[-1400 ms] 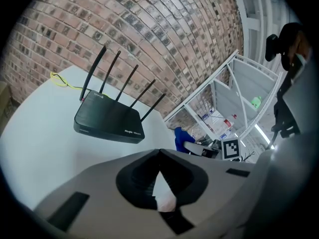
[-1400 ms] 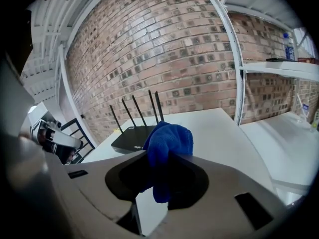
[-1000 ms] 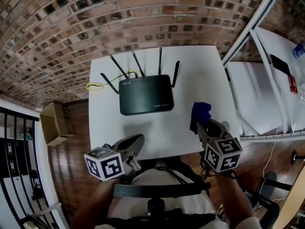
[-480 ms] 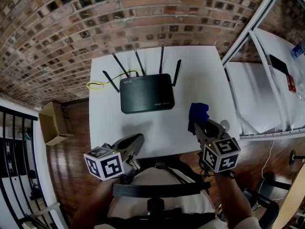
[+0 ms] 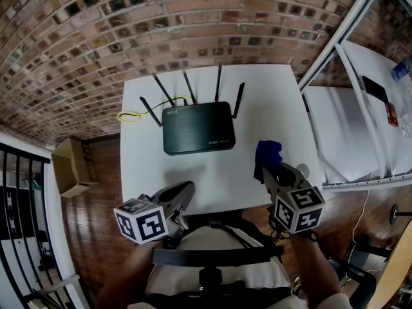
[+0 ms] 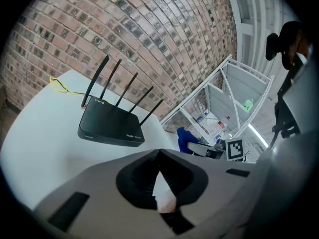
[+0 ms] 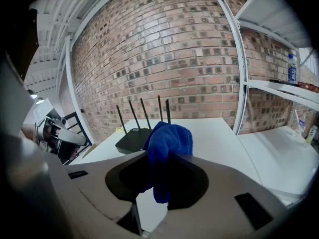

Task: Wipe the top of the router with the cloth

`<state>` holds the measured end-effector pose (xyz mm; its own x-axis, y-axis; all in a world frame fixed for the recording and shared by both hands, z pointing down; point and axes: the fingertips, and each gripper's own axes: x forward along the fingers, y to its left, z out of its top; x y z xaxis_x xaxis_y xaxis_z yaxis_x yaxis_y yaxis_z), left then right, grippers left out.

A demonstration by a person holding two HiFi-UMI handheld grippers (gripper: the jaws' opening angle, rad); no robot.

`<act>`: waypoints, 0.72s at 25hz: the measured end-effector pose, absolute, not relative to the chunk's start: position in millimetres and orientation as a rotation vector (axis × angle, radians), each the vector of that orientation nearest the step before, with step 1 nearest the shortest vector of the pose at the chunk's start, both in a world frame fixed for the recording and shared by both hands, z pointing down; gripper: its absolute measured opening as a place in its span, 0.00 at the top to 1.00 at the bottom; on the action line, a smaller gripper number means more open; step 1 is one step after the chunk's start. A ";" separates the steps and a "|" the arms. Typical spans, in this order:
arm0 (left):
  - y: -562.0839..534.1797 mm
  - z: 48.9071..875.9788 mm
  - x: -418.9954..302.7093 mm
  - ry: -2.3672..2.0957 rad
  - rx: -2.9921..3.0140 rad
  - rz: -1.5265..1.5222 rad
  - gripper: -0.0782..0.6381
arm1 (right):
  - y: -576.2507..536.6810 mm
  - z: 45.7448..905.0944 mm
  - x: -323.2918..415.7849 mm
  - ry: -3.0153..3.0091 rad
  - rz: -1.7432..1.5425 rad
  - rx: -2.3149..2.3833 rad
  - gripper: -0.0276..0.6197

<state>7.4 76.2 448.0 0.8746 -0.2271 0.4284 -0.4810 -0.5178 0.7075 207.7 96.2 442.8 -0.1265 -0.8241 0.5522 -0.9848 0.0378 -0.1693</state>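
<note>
Cloth (image 5: 268,154), blue and bunched, sits clamped in my right gripper (image 5: 270,171) over the table's (image 5: 277,95) near right. The router (image 5: 196,127) lies farther left, untouched. My left gripper (image 5: 185,190) is closed, empty. Next, I judge: carry it onto the router's top.

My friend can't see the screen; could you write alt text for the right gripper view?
The right gripper is shut on a blue cloth. Beyond it, a black router with five antennas sits on a white table before a brick wall.
</note>
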 end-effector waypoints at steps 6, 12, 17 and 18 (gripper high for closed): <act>78.0 448.3 6.5 -0.509 2.122 0.351 0.85 | 97.2 441.6 206.2 -2.015 0.746 1.833 0.80; 78.3 448.4 6.1 -0.505 2.120 0.351 0.85 | 98.2 443.2 205.8 -2.009 0.755 1.833 0.80; 76.8 449.2 5.8 -0.503 2.123 0.353 0.85 | 96.6 445.2 203.3 -2.012 0.754 1.826 0.80; 76.5 449.3 5.4 -0.503 2.124 0.353 0.85 | 96.2 445.6 202.5 -2.013 0.754 1.823 0.80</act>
